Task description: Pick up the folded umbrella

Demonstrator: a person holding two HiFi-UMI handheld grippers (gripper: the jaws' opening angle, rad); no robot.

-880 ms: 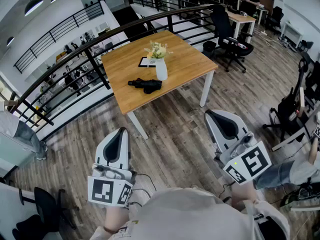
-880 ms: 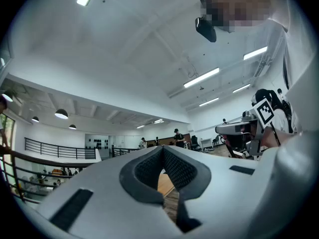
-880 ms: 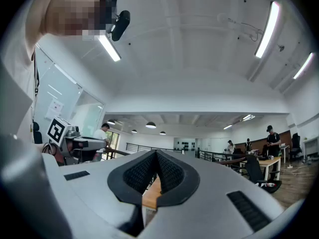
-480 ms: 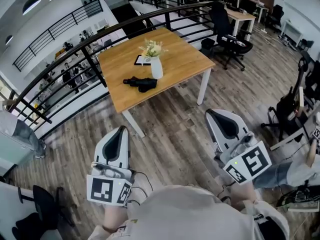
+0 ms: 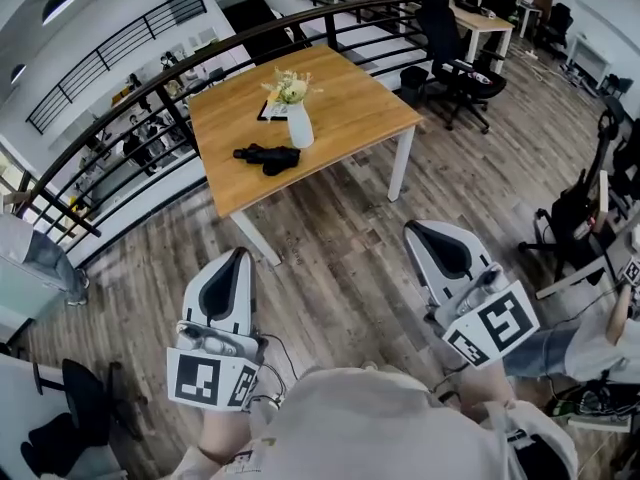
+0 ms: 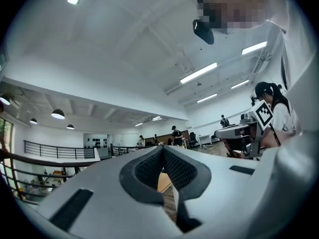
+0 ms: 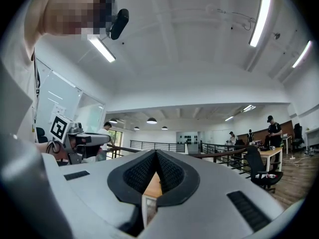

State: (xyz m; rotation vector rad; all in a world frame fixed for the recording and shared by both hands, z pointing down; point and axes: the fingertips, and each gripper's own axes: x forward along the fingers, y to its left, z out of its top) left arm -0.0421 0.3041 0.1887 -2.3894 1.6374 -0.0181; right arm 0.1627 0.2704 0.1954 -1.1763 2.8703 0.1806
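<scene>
The folded black umbrella [image 5: 267, 156] lies on a wooden table [image 5: 340, 118] far ahead, left of a white vase [image 5: 298, 128] with flowers. My left gripper [image 5: 239, 255] and right gripper [image 5: 416, 229] hover over the floor near my body, well short of the table, both pointing toward it. In the left gripper view, the left gripper [image 6: 162, 149] has its dark pads meeting at the tips with nothing between them. The right gripper [image 7: 156, 154] looks the same in its own view, with a strip of the tabletop [image 7: 153, 183] showing through the gap below the tips.
A black railing [image 5: 150, 98] curves behind and left of the table, above a lower floor. A dark flat item [image 5: 270, 111] lies behind the vase. A black office chair [image 5: 452, 43] and a desk [image 5: 490, 18] stand at back right. A person [image 5: 590, 343] sits at right.
In the head view, the table and umbrella have drifted up and left as the camera moved. Both grippers keep the same pose and stay shut.
</scene>
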